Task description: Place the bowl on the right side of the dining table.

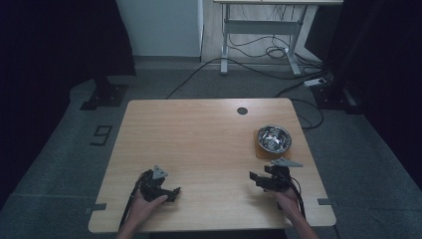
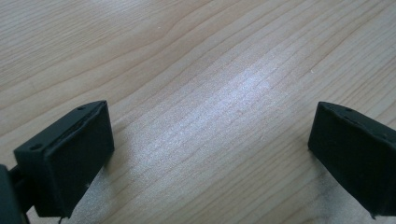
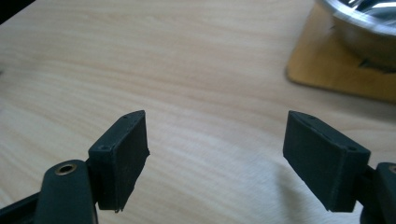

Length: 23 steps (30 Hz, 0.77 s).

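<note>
A shiny steel bowl (image 1: 272, 138) stands on a square brown mat (image 1: 263, 152) at the right side of the wooden table (image 1: 199, 139). My right gripper (image 1: 255, 178) rests just in front of the mat, jaws pointing left. In the right gripper view that gripper (image 3: 217, 121) is open, with bare wood between its jaws; the bowl (image 3: 369, 23) and mat (image 3: 327, 70) sit at the upper right. My left gripper (image 1: 171, 193) lies near the table's front left, held by a hand. It (image 2: 212, 116) is also open over bare wood.
A small black round cap (image 1: 242, 110) sits in the tabletop near the far edge. Beyond the table, a white desk frame (image 1: 259, 30), loose cables and a power strip (image 1: 316, 82) lie on the grey floor. Black stand feet (image 1: 104, 97) flank the table's far corners.
</note>
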Motion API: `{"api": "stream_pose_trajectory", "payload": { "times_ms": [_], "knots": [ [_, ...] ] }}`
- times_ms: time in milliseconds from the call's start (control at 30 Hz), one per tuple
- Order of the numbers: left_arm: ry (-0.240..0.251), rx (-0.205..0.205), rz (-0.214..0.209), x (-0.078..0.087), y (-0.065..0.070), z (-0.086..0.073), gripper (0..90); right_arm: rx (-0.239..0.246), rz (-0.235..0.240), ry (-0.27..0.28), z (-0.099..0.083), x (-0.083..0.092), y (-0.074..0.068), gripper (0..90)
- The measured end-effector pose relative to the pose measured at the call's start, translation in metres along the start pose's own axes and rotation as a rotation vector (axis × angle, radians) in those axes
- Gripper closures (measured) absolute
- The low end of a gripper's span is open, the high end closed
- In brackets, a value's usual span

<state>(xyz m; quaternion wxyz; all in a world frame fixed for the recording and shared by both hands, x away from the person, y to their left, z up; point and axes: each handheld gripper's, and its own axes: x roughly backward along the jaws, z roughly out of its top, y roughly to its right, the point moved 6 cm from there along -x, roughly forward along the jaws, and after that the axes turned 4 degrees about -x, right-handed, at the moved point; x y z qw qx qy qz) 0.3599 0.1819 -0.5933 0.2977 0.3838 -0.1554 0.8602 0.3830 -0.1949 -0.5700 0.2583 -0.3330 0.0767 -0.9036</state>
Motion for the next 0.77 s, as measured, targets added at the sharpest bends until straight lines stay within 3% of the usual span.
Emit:
{"api": "stream_pose_trajectory", "payload": {
  "times_ms": [300,767],
  "knots": [
    [0.000,-0.001,-0.001,0.000,0.000,0.000,0.0,0.043,0.030,-0.055,-0.015,-0.016,-0.019,23.1],
    [0.000,-0.001,0.000,0.001,0.001,-0.001,0.0,0.068,0.033,-0.069,-0.019,-0.020,-0.022,23.7]
  ]
}}
